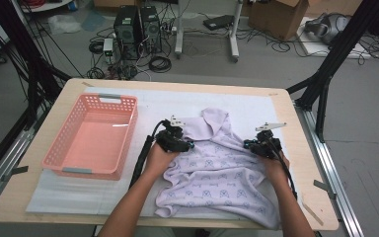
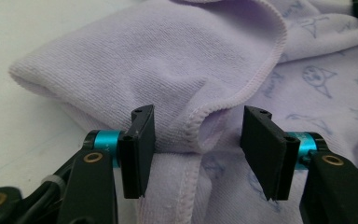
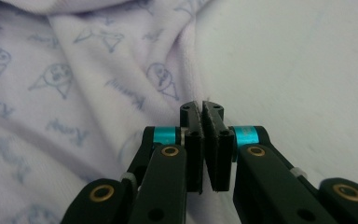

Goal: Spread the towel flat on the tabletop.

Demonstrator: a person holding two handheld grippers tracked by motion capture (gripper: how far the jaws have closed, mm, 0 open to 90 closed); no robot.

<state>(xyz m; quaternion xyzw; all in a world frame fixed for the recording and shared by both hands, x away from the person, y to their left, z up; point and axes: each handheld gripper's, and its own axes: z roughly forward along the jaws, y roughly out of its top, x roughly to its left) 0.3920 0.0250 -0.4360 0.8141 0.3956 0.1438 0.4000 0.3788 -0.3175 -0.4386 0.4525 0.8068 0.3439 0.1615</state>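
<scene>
A lilac printed shirt lay crumpled on the white-covered surface, right of an empty pink basket. The right claw was clamped on the shirt's right edge, while the left claw stood open around a hemmed sleeve fold at the shirt's left. Likely a spread or fold: the left should close squarely on that hem before both pull apart evenly, staying low to avoid bunching.

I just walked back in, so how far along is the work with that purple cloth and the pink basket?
Early. The lavender printed cloth lies rumpled on the table, unfolded. The right gripper is shut at its edge; the left gripper is open around a hemmed fold. The pink basket holds nothing. Any folding or moving it there remains.
</scene>
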